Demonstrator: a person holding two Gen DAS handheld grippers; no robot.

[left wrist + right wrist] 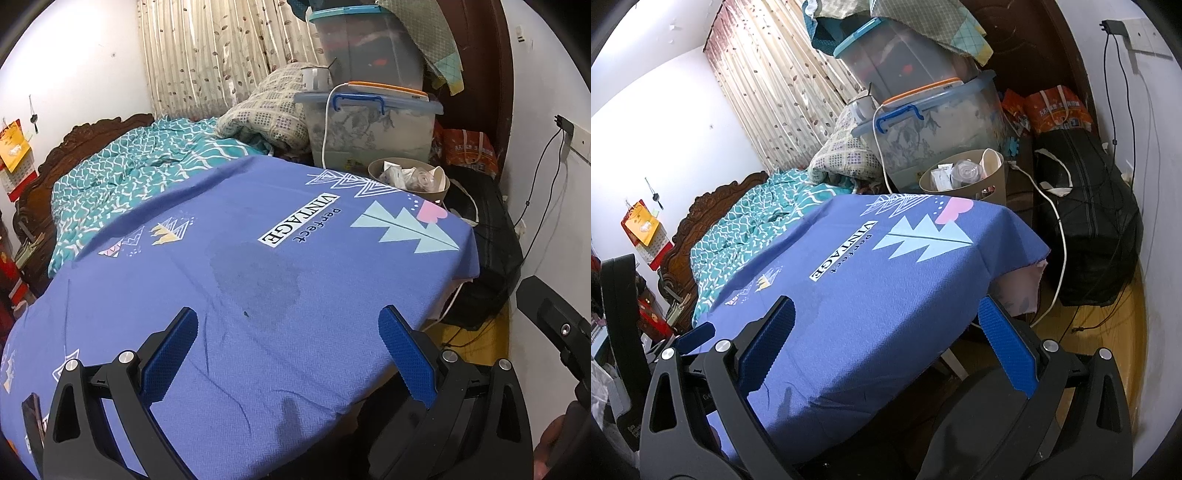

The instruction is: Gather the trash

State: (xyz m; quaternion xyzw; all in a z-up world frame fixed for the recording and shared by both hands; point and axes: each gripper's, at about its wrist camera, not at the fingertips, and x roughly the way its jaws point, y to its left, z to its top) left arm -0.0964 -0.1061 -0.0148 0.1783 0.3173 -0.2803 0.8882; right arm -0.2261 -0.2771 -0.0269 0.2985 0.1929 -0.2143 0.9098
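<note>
A tan waste bin (439, 190) stands past the far right corner of the blue-clothed table (240, 280); it holds white wrappers and a clear plastic cup (406, 175). It also shows in the right wrist view (964, 186), with the trash (964, 171) inside. My left gripper (288, 350) is open and empty above the near part of the table. My right gripper (886, 339) is open and empty over the table's near right edge. The cloth has a dark damp patch (255, 277). No loose trash shows on the cloth.
Stacked clear storage boxes (369, 122) stand behind the bin, with a white cable (1060, 236) hanging down. A black bag (1089, 229) sits on the floor at right. A bed with a teal quilt (129, 173) lies left. My other gripper's body (554, 325) is at the right edge.
</note>
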